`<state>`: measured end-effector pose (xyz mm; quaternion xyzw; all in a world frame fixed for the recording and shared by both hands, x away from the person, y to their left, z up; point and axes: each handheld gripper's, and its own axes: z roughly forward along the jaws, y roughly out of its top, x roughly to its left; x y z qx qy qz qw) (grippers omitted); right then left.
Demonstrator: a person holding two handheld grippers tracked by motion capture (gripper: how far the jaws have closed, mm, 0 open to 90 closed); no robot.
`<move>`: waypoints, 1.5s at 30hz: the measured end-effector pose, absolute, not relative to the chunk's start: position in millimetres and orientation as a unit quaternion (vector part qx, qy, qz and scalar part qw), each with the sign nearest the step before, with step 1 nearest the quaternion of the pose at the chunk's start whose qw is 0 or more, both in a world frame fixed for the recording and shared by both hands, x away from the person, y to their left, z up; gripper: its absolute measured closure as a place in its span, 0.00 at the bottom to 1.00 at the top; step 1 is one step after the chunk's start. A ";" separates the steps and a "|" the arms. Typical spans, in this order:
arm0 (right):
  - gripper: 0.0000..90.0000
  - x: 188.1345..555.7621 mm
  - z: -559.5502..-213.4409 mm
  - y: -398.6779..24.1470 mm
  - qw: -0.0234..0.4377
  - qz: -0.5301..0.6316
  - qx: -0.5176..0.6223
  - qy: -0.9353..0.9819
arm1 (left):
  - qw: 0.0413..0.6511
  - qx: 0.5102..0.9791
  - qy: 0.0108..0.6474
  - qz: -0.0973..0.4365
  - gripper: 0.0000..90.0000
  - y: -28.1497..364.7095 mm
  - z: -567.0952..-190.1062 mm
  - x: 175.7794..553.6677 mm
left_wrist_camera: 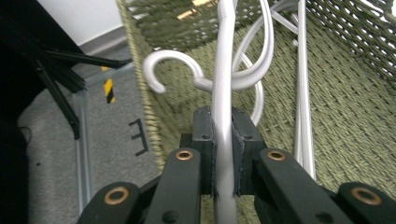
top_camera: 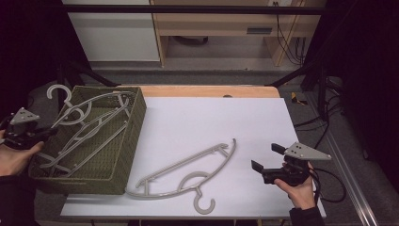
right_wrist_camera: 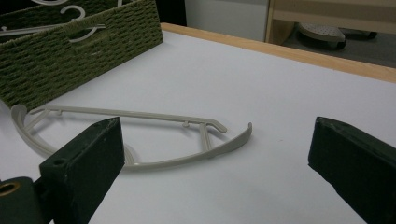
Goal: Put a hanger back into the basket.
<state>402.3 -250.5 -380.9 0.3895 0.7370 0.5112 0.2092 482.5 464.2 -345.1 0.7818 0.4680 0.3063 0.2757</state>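
An olive woven basket [top_camera: 124, 155] stands at the table's left and holds several grey plastic hangers [top_camera: 89, 127]. My left gripper [top_camera: 47, 134] reaches over the basket's left wall. In the left gripper view its pads are shut on the bar of one grey hanger [left_wrist_camera: 223, 93], which runs straight up between them above the basket floor [left_wrist_camera: 345, 116]. Another hanger's hook [left_wrist_camera: 161, 63] curls over the basket wall. A further grey hanger [top_camera: 188, 169] lies flat on the white table, hook toward the near edge. My right gripper [top_camera: 267, 157] rests open to its right, with that hanger [right_wrist_camera: 140, 114] in front of its jaws.
The white table top [top_camera: 211, 122] has a wooden strip along its far edge. In the right gripper view the basket's woven wall [right_wrist_camera: 79, 51] rises at the upper left. Black frame bars and cables run along both sides of the table.
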 end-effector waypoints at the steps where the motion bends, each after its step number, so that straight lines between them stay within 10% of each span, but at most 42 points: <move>1: 0.04 402.7 -381.2 -250.5 0.209 0.510 0.387 0.739 | 0.276 0.784 0.468 0.301 0.92 462.5 -347.5 483.3; 27: 0.04 402.8 -381.1 -245.9 0.208 0.507 0.383 0.744 | 0.218 0.796 0.506 0.249 0.77 441.6 -378.3 494.1; 45: 0.04 404.2 -378.5 -242.5 0.209 0.510 0.381 0.743 | 0.410 0.775 0.403 0.264 0.46 372.2 -333.5 445.7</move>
